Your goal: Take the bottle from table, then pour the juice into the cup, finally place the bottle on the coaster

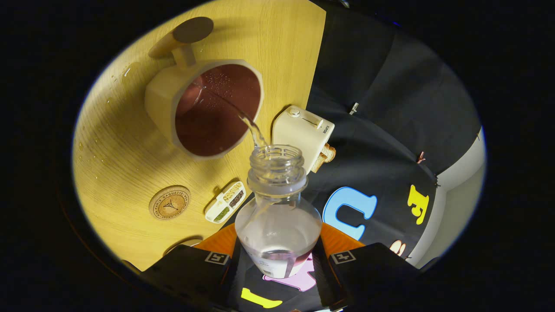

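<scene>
Pouring clear liquid into the cup (208, 108), claw (277, 260) clamped on the tilted bottle (277, 216), coaster (169, 203) nearby

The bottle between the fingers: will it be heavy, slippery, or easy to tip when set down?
The bottle, held by the hand-held gripper, looks nearly empty, so it is probably light. It is clear, smooth plastic, possibly slippery where wet. Tall with a narrow neck, it may tip easily on the coaster.
</scene>
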